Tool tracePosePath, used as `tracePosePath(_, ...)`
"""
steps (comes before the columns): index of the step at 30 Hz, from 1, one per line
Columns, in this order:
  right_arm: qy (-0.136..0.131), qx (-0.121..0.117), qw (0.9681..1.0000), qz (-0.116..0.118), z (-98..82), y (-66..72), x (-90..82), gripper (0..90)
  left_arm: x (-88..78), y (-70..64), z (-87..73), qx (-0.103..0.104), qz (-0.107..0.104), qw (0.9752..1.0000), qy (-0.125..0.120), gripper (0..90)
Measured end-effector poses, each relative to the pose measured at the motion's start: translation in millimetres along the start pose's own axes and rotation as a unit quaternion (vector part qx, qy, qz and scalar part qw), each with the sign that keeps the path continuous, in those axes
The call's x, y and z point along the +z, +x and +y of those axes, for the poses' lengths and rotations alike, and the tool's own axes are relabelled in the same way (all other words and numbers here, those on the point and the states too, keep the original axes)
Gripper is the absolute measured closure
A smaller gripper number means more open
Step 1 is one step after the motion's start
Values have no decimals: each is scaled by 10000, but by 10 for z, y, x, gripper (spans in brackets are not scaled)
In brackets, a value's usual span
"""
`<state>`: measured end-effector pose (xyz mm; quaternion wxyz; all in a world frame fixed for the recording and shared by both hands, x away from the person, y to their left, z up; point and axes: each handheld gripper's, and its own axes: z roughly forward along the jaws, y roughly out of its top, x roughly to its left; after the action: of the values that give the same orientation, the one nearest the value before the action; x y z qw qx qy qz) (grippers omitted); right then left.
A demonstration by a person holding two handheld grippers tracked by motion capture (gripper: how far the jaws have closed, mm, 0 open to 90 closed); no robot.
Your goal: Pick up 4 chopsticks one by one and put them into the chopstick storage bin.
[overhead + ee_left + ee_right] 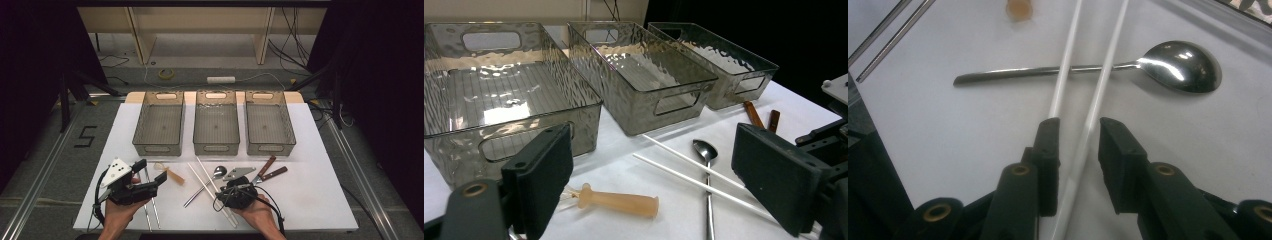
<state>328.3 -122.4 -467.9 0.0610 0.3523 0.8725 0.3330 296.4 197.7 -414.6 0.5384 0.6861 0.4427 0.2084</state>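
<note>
The right tool sits low over the white surface, its black jaws slightly parted around one of two long white chopsticks, not yet pinching it. Both chopsticks cross a shiny metal spoon. The left tool hovers with jaws spread wide, empty, above a translucent tan plastic handle. Beyond stand three smoky clear plastic bins in a row, near two brown-handled utensils.

A grey floor has cables, a tape roll and a power strip. Dark curtains hang on both sides.
</note>
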Motion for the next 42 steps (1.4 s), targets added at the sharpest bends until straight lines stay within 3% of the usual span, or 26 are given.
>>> tracePosePath(9, 143, 58, 9999, 46, 10, 0, 67, 747, -1, 0, 1, -2, -6, 10000, 0, 163)
tracePosePath(22, 282, 67, 9994, -166, 20, 19, 112, 773, 0, -3, 0, 17, -16, 10000, 17, 162)
tracePosePath(28, 352, 37, 9993, -134, 21, 24, 146, 793, 0, -2, 1, 18, -15, 10000, 16, 163)
tracePosePath(42, 309, 383, 9987, -132, 21, -42, 147, 845, -1, -10, 0, 22, -38, 10000, 15, 163)
